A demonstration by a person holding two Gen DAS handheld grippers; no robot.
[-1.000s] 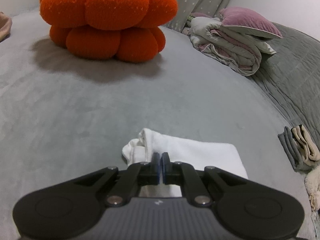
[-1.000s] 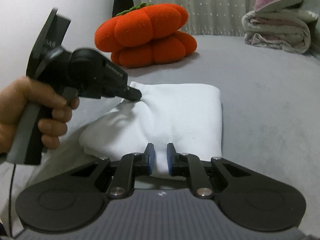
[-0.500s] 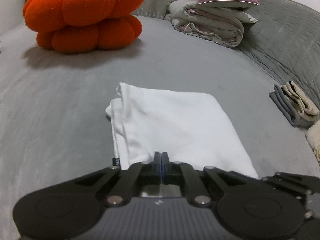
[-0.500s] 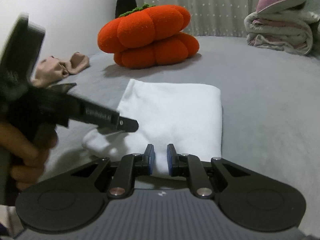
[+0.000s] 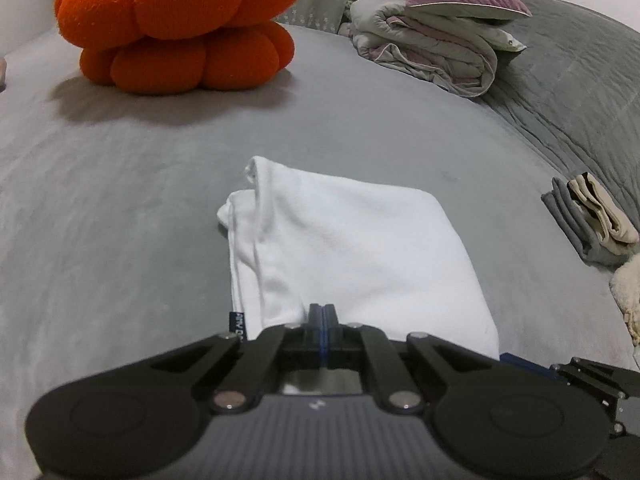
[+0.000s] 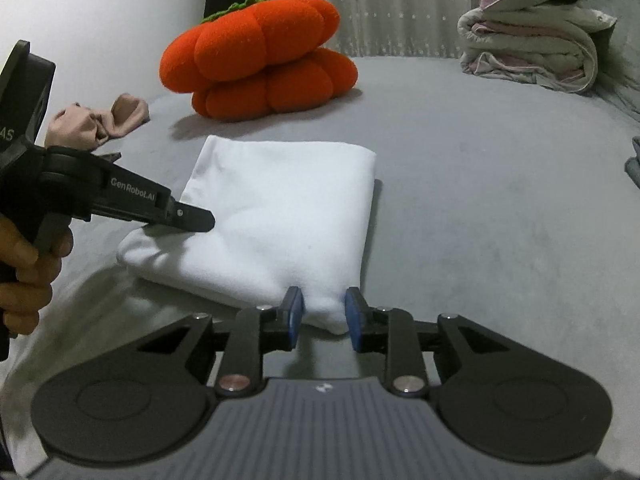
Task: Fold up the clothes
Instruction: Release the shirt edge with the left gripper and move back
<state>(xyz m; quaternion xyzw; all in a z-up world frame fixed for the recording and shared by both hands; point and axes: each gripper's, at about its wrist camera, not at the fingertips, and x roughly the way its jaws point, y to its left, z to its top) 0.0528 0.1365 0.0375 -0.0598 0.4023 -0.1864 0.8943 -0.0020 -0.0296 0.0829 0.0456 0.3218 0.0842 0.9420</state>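
Folded white garment [image 6: 280,216] lying flat on the grey bed [image 6: 480,200], in front of the orange pumpkin cushion [image 6: 256,56]. In the right wrist view its long axis runs from the near edge away toward the cushion; the smooth fold lies on its right side and the looser layered edges on its left. A small dark label [image 5: 239,324] shows at the near left corner in the left wrist view.

Compared with half a second ago, the garment keeps its place and shape. The right hand-held gripper [image 6: 322,312] has widened: its blue-padded fingers, then only narrowly apart, now stand clearly apart on either side of a bump of cloth at the garment's near edge. The left hand-held gripper [image 5: 322,316] remains with its fingers pressed together at the near edge; whether cloth is pinched between them cannot be told. From the right wrist view its tip [image 6: 192,218] rests on the garment's near left part, held by a hand [image 6: 24,272].

Background: folded quilt [image 5: 432,56], small stack of folded clothes [image 5: 588,216], crumpled pink cloth [image 6: 100,120].
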